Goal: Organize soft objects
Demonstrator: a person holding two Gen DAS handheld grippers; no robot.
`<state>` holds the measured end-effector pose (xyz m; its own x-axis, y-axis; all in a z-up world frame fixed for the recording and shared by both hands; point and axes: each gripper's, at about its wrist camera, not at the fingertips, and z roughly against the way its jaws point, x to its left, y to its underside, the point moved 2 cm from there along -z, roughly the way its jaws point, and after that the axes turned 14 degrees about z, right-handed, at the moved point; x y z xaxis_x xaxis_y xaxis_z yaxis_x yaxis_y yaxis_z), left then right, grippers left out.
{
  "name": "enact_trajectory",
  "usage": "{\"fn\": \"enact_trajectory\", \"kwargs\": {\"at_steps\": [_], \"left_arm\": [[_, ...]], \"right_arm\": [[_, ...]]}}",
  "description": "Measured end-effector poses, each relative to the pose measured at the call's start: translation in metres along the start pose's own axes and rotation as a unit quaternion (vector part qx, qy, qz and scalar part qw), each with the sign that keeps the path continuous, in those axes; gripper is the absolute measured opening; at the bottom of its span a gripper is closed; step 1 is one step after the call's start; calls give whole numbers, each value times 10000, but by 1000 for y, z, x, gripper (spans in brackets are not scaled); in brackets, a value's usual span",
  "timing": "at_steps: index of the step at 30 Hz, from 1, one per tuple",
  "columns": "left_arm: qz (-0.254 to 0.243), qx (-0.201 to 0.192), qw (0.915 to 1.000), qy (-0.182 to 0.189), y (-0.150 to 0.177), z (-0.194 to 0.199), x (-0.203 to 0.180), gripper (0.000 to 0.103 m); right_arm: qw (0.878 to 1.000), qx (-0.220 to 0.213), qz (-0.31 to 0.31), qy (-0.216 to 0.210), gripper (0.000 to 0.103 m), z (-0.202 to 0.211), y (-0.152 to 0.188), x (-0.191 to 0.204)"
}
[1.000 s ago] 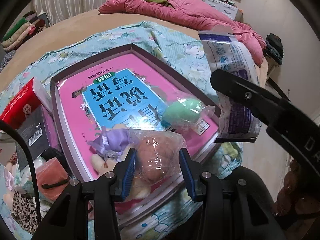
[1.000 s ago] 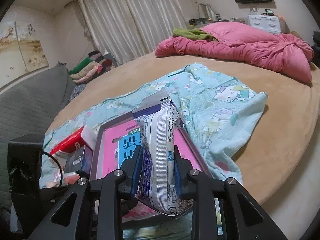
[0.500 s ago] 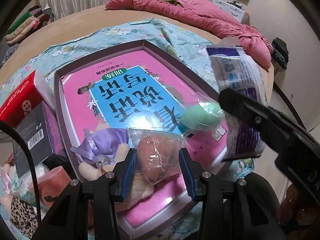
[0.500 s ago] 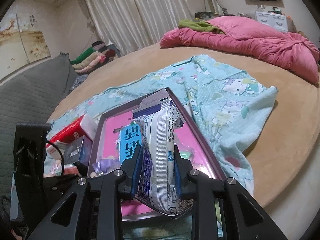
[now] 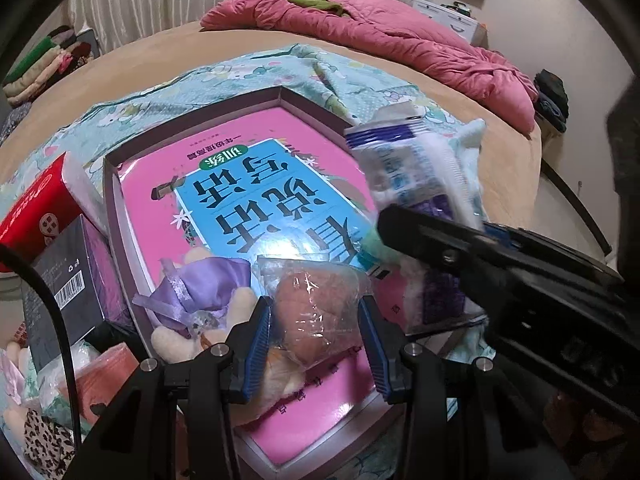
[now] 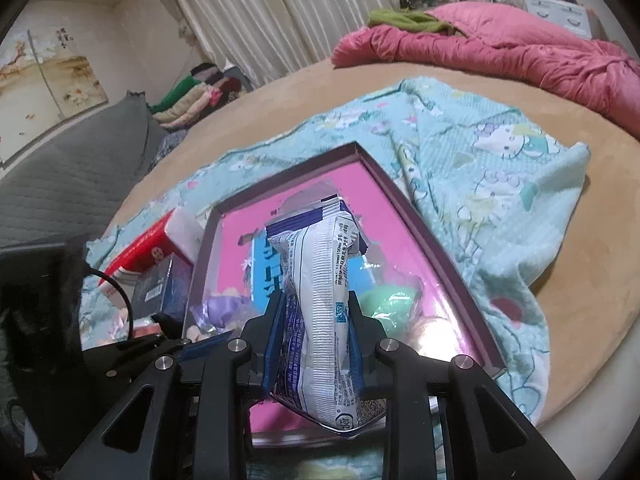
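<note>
My left gripper (image 5: 316,344) is shut on a brown soft toy in a clear bag (image 5: 316,312), low over the near end of a purple-rimmed tray (image 5: 280,94). A pink and blue book (image 5: 256,200) lines the tray. On it lie a purple-dressed doll (image 5: 200,292) and a green soft thing in clear wrap (image 6: 384,300). My right gripper (image 6: 316,332) is shut on a white and blue packet (image 6: 320,280), held upright above the tray's right side. In the left wrist view the packet (image 5: 408,172) and the right gripper's black body cover most of the green thing.
Left of the tray sit a red tissue pack (image 5: 40,208), a black box (image 5: 68,280), a bagged orange-red item (image 5: 100,376) and a leopard-print piece (image 5: 44,444). Under all this lies a teal cartoon blanket (image 5: 340,76) on a round tan bed (image 6: 600,288). A pink quilt (image 5: 380,28) is heaped at the back.
The right gripper with its packet has come down and to the left over the tray, now covering the green thing in the left wrist view. The left gripper has hardly moved.
</note>
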<state>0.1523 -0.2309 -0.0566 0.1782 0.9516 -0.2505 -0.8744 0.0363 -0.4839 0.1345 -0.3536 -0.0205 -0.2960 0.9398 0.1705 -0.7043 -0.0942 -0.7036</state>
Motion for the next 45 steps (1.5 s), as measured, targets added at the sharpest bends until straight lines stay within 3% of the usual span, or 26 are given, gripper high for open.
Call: {"fn": "enact_trajectory", "kwargs": {"at_steps": [13,23,36,45], "left_arm": [[-82,81,9999,109,9,4,-6,43],[-46,120,9999,61,9,2,-9,44],[-2,138,9999,-5,5,-1,-10,44],[45,179,9998,-27,2,-4,-12,45]], "right_arm": [[9995,210,51,222,29,-15,5,-9],[9994,321,75,66,30,-24,4,-12],[9999,142,2,-12,35,-15,3,-13],[9993,-346,45,121,37,12,-3,-16]]}}
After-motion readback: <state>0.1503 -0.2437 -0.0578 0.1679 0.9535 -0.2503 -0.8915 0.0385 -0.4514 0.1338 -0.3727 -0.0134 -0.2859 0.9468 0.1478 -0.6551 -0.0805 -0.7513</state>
